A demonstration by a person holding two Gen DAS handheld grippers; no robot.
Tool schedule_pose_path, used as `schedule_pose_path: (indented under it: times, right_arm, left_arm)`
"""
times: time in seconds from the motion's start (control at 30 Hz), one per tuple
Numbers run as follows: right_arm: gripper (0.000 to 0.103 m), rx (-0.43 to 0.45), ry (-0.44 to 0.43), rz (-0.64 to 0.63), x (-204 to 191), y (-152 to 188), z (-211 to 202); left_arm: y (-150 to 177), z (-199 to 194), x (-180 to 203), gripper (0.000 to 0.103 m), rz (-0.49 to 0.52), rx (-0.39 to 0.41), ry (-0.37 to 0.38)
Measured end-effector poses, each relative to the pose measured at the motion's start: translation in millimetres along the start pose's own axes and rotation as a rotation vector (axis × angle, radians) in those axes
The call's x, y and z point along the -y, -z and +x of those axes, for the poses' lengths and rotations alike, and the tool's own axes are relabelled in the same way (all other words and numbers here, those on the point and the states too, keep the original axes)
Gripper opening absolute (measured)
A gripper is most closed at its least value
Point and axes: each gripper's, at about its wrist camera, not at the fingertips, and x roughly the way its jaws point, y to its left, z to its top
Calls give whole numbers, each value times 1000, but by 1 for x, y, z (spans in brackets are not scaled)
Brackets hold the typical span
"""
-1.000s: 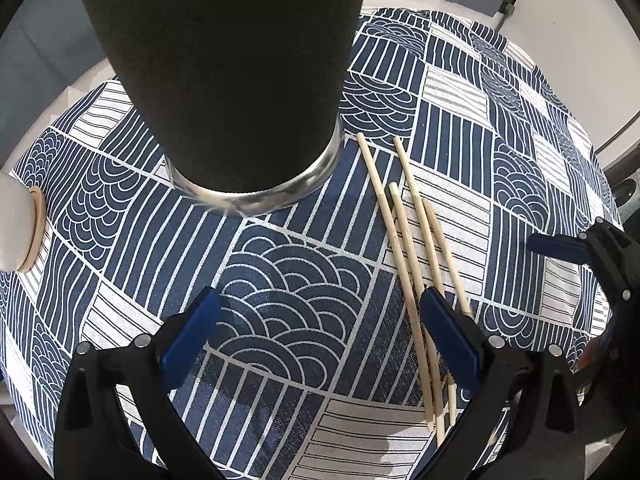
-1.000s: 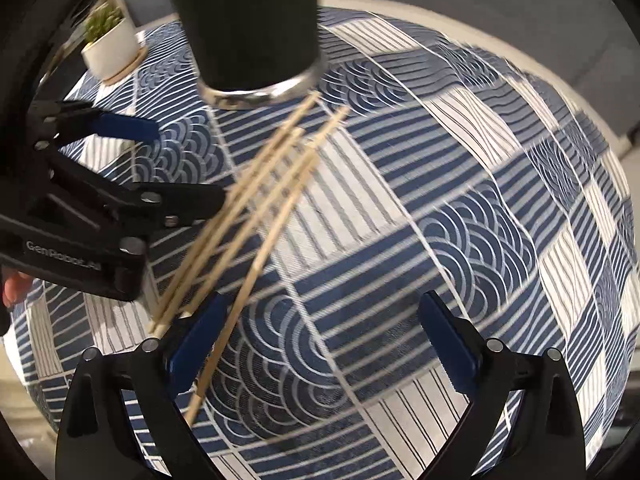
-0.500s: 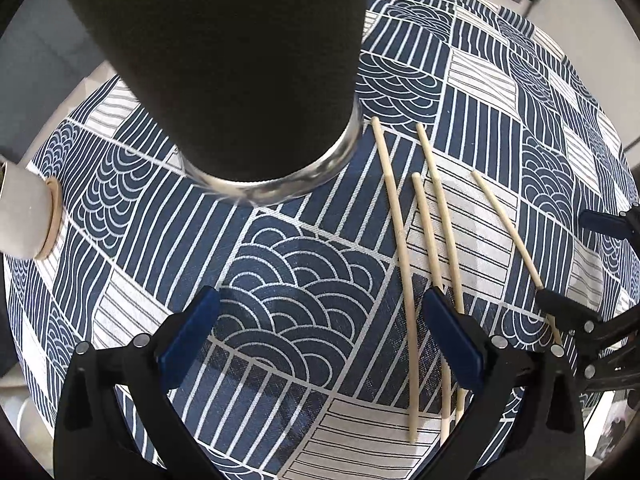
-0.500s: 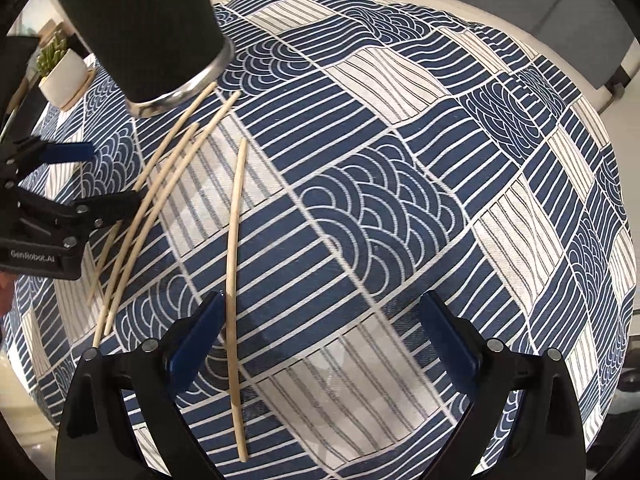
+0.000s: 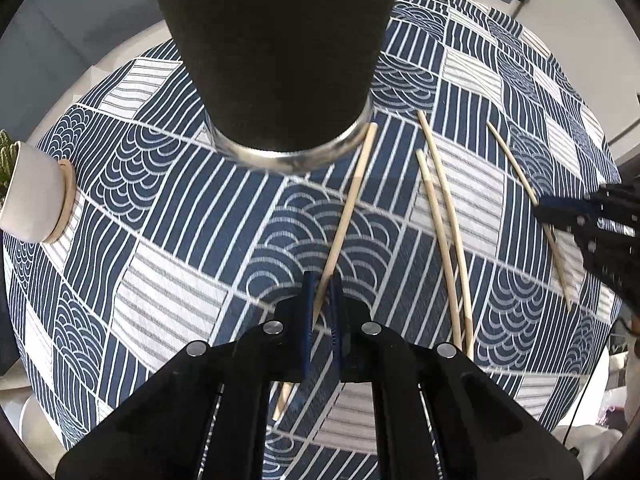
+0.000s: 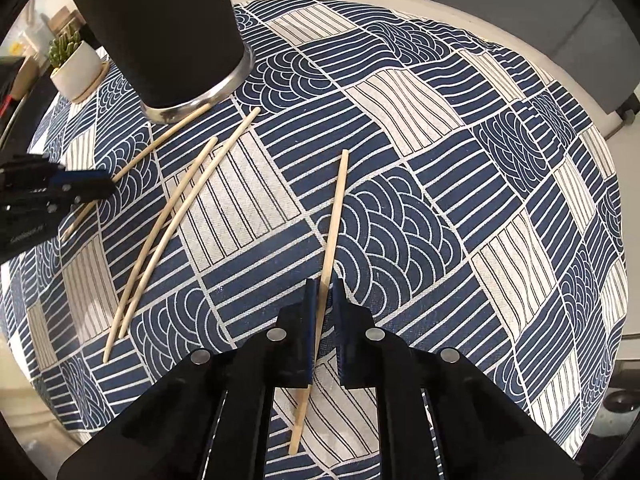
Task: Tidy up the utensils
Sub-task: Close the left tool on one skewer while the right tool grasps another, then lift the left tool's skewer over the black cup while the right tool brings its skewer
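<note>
Left tool (image 5: 322, 312) clamps chopstick (image 5: 346, 216); right tool (image 6: 325, 312) clamps another chopstick (image 6: 334, 216)

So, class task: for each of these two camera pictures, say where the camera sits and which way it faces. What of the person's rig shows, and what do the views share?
Left wrist view: sits on the left gripper, facing steeply down at the patterned tablecloth; its jaws are shut on one chopstick.
Right wrist view: sits on the right gripper, also facing steeply down; its jaws are shut on another chopstick.
Shared: the dark cup, the two loose chopsticks, the potted plant, and each view catches the other gripper at its edge.
</note>
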Motion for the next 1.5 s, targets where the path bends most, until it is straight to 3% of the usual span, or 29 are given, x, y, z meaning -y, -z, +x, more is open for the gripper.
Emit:
schedule_pose_path:
  times: [0.23,0.43,0.7,0.83,1.13,1.33,1.5]
  right_arm:
    - [4,-13,34,-8,2,5,-7]
    - [4,-2,28,38,34,18,-17]
    - [4,24,22,76,64,27,-32]
    - [4,50,35,60,51,19,-33]
    - [4,173,19,-22,27,-24,-66]
    - [4,271,-19,-51,16,-44,-101]
    - [4,365,-53,-48,9,-68,-132]
  left_arm:
    - [26,-8,-2,6,-33,-41,6]
    - [55,-19,-18,5,-115,-50,22]
    - [107,-37,-40,5,-212,-55,-10]
    - [116,-50,-61,5,-272,-38,-38]
    - [108,-112,-112,5,-339,77,-141]
    - [69,-138,-113,5,-366,161,-151]
    - [35,-170,-114,5,-331,253,-162]
